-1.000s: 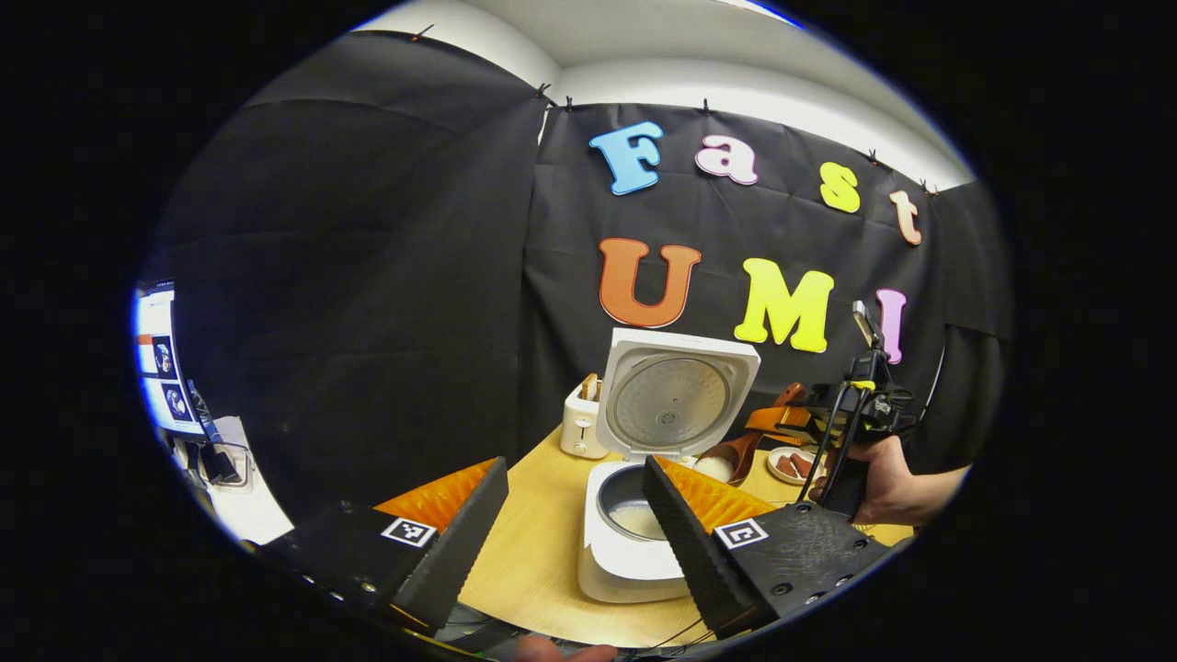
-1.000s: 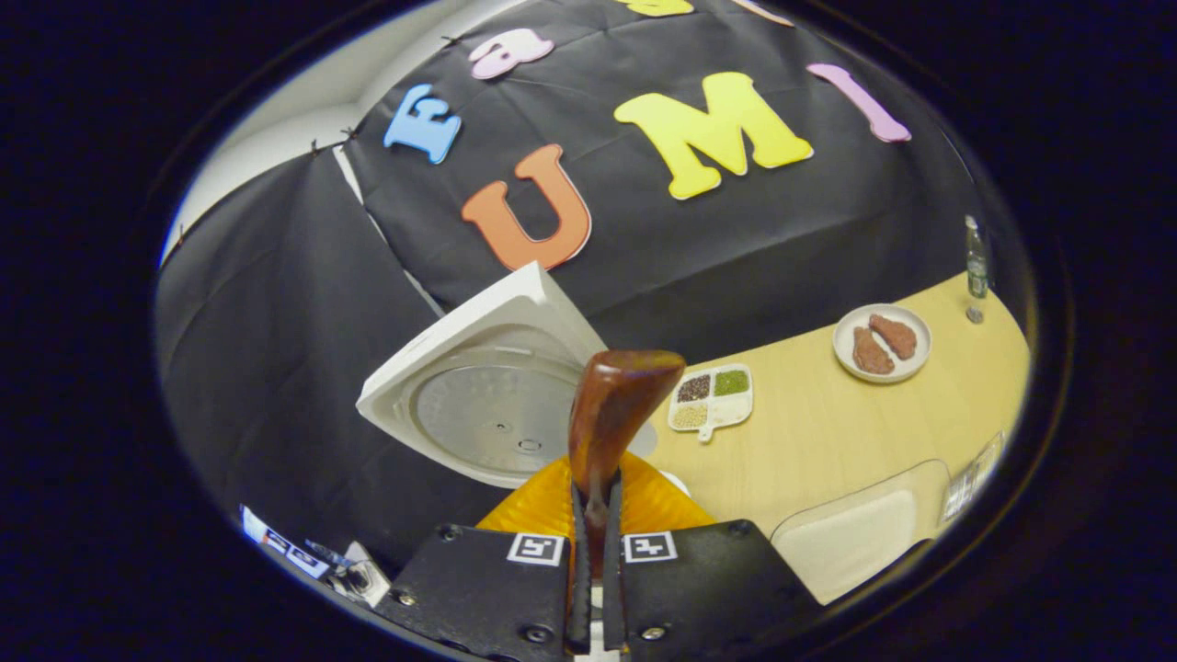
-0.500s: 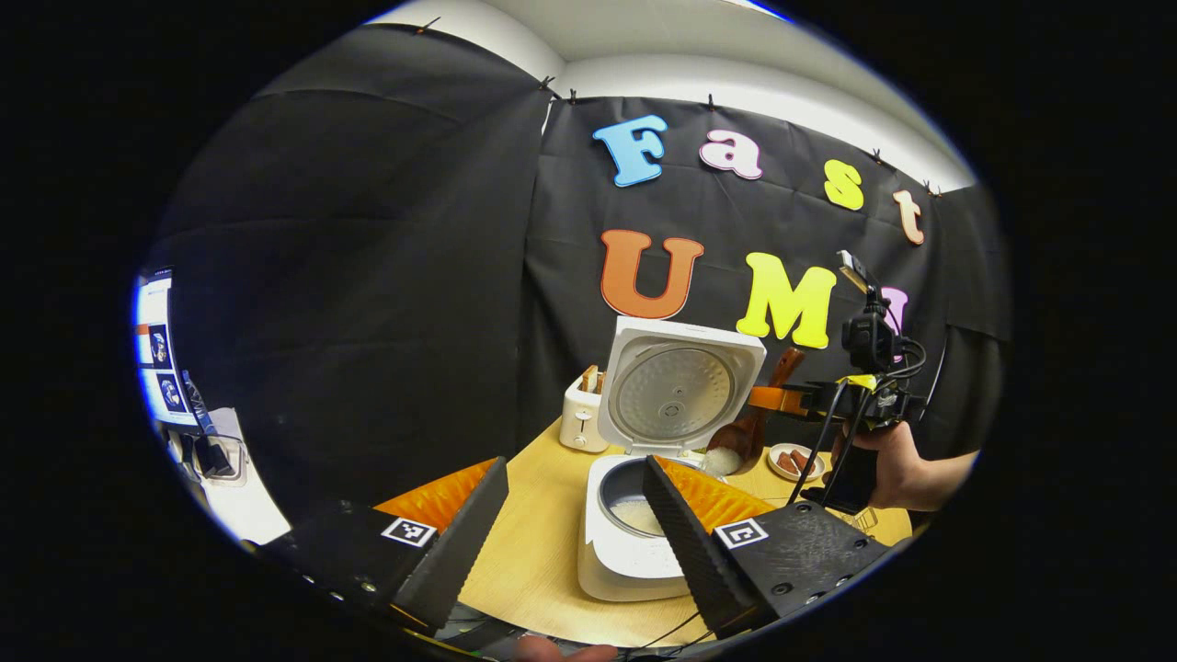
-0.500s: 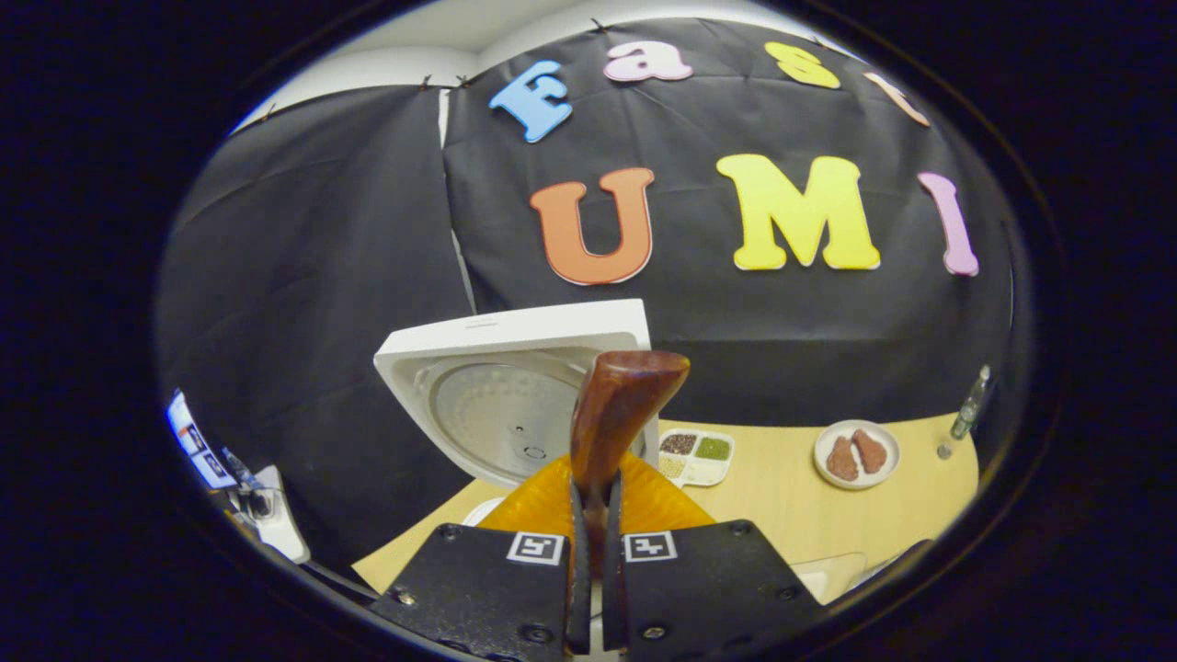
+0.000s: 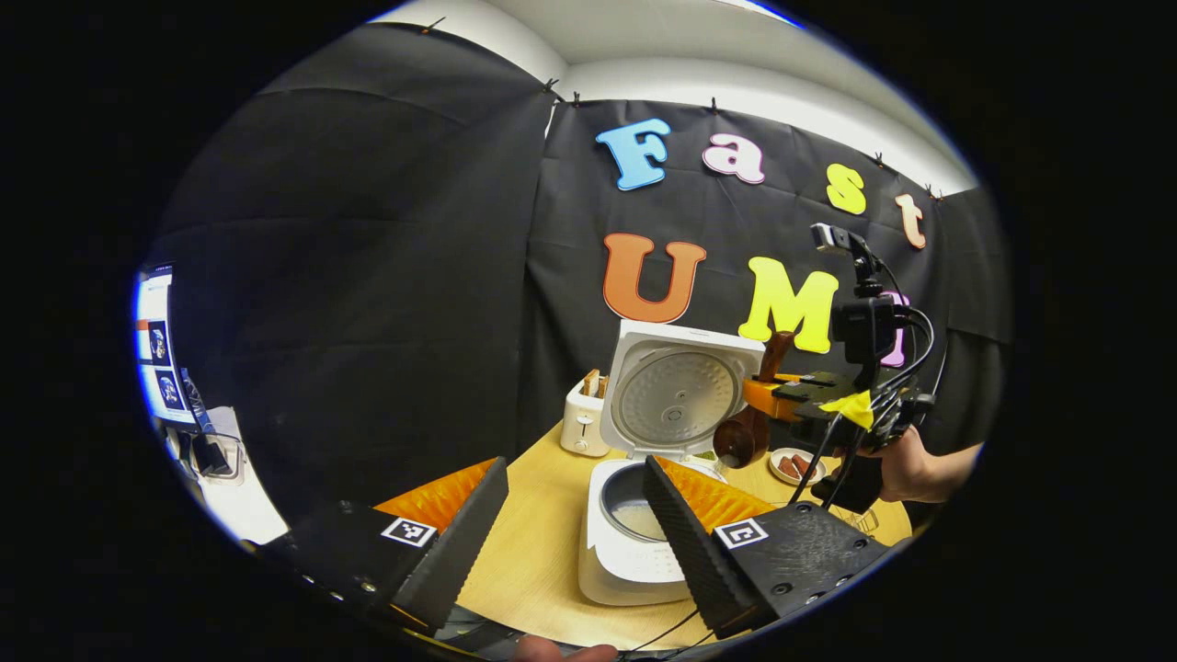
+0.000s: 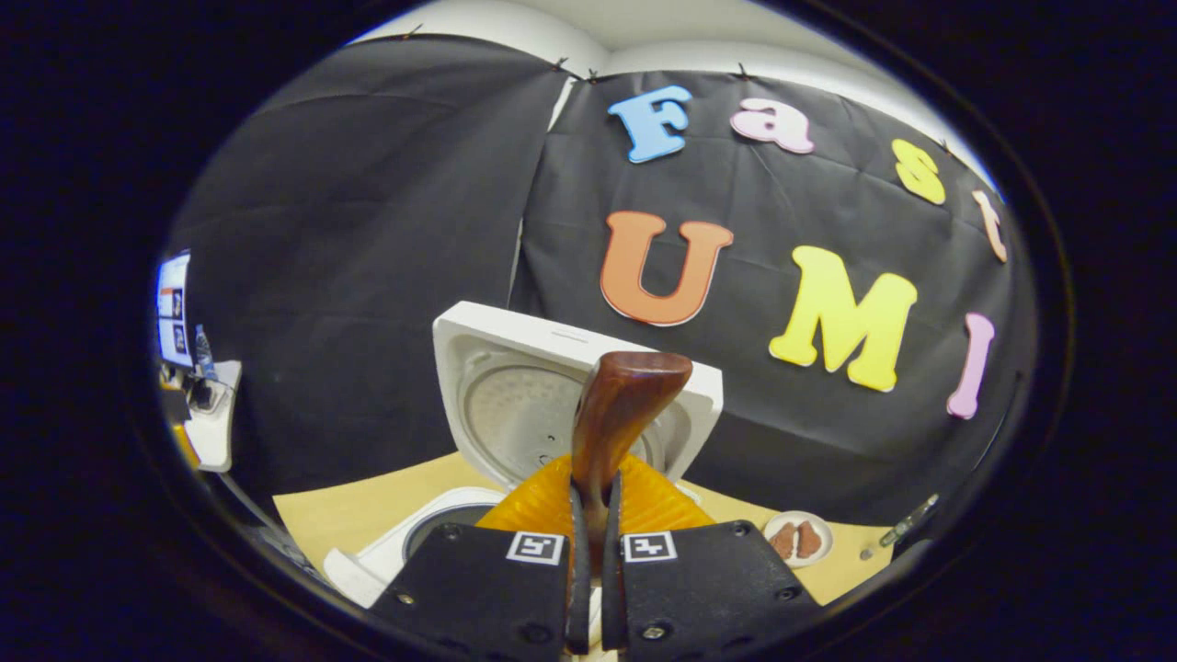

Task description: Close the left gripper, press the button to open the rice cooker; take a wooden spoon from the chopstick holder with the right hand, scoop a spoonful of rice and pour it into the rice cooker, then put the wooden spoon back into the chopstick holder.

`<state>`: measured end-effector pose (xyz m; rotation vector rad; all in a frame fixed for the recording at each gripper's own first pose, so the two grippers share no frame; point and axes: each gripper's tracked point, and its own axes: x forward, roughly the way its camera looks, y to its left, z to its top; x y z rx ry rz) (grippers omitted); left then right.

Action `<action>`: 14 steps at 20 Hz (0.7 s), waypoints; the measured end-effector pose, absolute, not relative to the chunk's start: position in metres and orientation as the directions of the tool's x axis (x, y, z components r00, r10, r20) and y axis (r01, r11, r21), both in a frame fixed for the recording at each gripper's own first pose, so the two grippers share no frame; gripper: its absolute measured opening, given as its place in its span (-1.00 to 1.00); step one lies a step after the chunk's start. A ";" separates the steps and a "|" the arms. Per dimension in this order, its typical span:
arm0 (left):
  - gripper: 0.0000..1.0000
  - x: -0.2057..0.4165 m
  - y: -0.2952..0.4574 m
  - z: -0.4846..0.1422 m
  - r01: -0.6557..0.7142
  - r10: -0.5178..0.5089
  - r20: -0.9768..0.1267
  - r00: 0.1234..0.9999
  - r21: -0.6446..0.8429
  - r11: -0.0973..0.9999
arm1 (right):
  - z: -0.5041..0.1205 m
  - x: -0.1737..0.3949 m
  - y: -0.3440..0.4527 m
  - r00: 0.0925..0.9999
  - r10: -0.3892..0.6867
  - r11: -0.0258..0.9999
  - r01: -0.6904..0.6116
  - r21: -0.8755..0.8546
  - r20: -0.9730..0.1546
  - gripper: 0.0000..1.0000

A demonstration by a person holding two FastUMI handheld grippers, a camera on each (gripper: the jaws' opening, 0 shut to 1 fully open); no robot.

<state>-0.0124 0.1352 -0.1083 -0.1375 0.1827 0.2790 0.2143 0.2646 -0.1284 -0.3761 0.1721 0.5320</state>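
The white rice cooker stands on the wooden table with its lid up, and rice lies in the inner pot. My left gripper is open in front of it with nothing between its fingers. A hand holds my right gripper above the cooker's right side. It is shut on the wooden spoon, whose bowl hangs down with its back showing. In the right gripper view, my right gripper pinches the spoon handle, with the open lid and the cooker body behind it.
A white toaster stands left of the cooker's lid. A plate of meat pieces sits behind the right gripper, and it also appears as the plate beside a small bottle. A screen glows at the far left.
The right gripper has risen and rolled over, tipping the spoon so its bowl turns down beside the cooker; the rice seen in the bowl earlier no longer shows. The left gripper has stayed put.
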 end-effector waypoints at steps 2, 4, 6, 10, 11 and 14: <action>0.89 -0.013 0.137 -0.110 -0.290 0.265 -0.198 0.944 -0.108 0.951 | -0.131 0.209 0.272 0.843 0.474 0.782 -0.535 -0.320 -0.253 -0.80; 0.89 -0.013 0.139 -0.108 -0.296 0.271 -0.198 0.942 -0.110 0.949 | -0.132 0.207 0.274 0.839 0.480 0.777 -0.542 -0.319 -0.256 -0.79; 0.89 -0.014 0.140 -0.108 -0.300 0.274 -0.197 0.941 -0.114 0.947 | -0.130 0.207 0.274 0.838 0.484 0.777 -0.544 -0.315 -0.253 -0.80; 0.89 -0.016 0.137 -0.105 -0.299 0.275 -0.192 0.942 -0.112 0.948 | -0.129 0.205 0.270 0.835 0.488 0.790 -0.546 -0.278 -0.253 -0.80; 0.89 -0.016 0.136 -0.103 -0.297 0.273 -0.191 0.943 -0.113 0.948 | -0.128 0.204 0.268 0.835 0.488 0.798 -0.545 -0.259 -0.253 -0.80; 0.89 -0.016 0.129 -0.094 -0.287 0.264 -0.179 0.948 -0.116 0.951 | -0.119 0.202 0.257 0.835 0.490 0.827 -0.536 -0.170 -0.251 -0.80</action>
